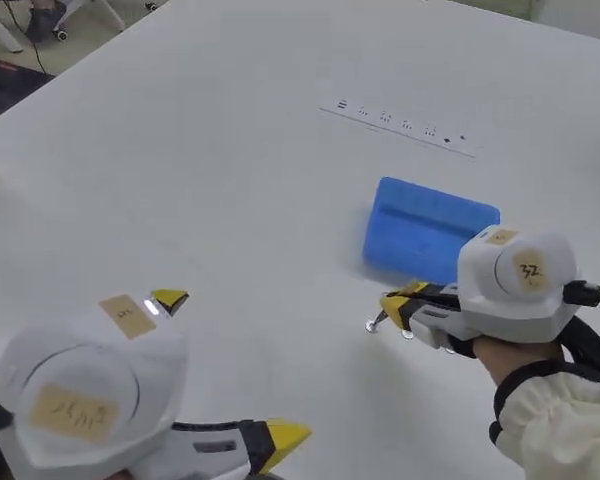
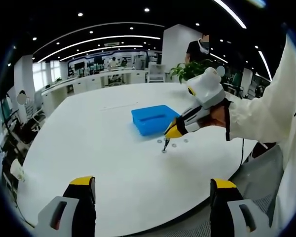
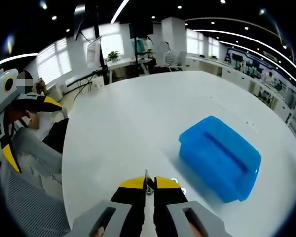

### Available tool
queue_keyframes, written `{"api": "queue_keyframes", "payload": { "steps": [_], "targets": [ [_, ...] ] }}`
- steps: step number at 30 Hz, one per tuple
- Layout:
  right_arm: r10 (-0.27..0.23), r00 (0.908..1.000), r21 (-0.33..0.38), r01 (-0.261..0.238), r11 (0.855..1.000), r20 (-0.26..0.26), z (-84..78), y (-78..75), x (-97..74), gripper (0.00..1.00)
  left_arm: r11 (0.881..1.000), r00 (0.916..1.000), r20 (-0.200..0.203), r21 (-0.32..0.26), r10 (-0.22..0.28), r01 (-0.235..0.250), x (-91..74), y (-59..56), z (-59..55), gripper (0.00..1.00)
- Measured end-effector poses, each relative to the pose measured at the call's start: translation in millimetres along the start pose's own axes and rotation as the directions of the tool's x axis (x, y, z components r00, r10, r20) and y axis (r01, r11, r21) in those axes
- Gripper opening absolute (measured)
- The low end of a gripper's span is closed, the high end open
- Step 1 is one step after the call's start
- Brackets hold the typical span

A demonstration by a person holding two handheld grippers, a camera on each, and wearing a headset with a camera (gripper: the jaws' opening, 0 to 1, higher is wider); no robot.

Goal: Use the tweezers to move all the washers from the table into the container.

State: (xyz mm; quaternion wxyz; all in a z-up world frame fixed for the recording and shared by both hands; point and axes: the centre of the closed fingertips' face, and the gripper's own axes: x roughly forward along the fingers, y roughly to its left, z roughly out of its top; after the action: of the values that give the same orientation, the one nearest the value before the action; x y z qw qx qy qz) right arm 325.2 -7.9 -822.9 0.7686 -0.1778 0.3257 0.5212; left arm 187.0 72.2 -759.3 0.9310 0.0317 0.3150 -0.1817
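Three or so washers, too small to count surely, lie on the table mid-frame in the left gripper view, just beside the blue container. The right gripper is clamped on the tweezers, tips down among them. Whether they pinch one, I cannot tell. The left gripper hangs wide open and empty. Most of the job looks undone.

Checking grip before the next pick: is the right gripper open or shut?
Shut. The right gripper has its jaws pressed together on the tweezers.
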Motion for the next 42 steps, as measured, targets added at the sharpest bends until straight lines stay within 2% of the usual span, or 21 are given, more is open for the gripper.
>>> {"api": "queue_keyframes", "payload": {
  "steps": [3, 6, 11, 21, 27, 38, 42],
  "targets": [
    [-0.003, 0.9999, -0.005, 0.003, 1.0, -0.011, 0.3, -0.9, 1.0, 0.0, 1.0, 1.0, 0.005, -0.01, 0.0, 0.001, -2.2, -2.6, 0.3, 0.99],
    [-0.001, 1.0, 0.028, 0.001, 1.0, -0.01, 0.1, -3.0, 0.2, 0.0, 1.0, 0.9999, 0.0, -0.003, 0.013, -0.013, -5.4, -2.0, -0.4, 0.99],
    [0.003, 0.9998, 0.077, -0.004, 0.997, 0.019, 8.3, -4.2, -9.8, 0.0, 0.999, 0.9994, 0.003, -0.002, 0.033, -0.033, -11.2, 1.1, 0.3, 0.99],
    [-0.023, 0.9973, 0.061, 0.019, 0.998, 0.07, 31.1, -13.4, -35.0, 0.0, 0.998, 0.9985, -0.001, -0.024, 0.054, -0.054, -15.5, 4.3, -0.6, 0.99],
    [-0.043, 0.9957, 0.041, 0.04, 0.998, 0.082, 45.8, -20.5, -45.1, 0.0, 0.998, 0.9986, 0.001, -0.033, 0.053, -0.053, -14.9, 4.1, 1.8, 0.99],
    [-0.083, 0.9901, 0.021, 0.081, 0.996, 0.114, 69.6, -35.3, -47.4, 0.0, 0.998, 0.9981, -0.003, -0.033, 0.061, -0.061, -16.7, 9.4, 2.4, 0.99],
    [-0.095, 0.9869, 0.016, 0.093, 0.995, 0.131, 81.3, -40.7, -46.3, 0.0, 0.998, 0.9979, -0.018, -0.029, 0.062, -0.063, -15.8, 9.9, -0.9, 0.99]
  ]
}}
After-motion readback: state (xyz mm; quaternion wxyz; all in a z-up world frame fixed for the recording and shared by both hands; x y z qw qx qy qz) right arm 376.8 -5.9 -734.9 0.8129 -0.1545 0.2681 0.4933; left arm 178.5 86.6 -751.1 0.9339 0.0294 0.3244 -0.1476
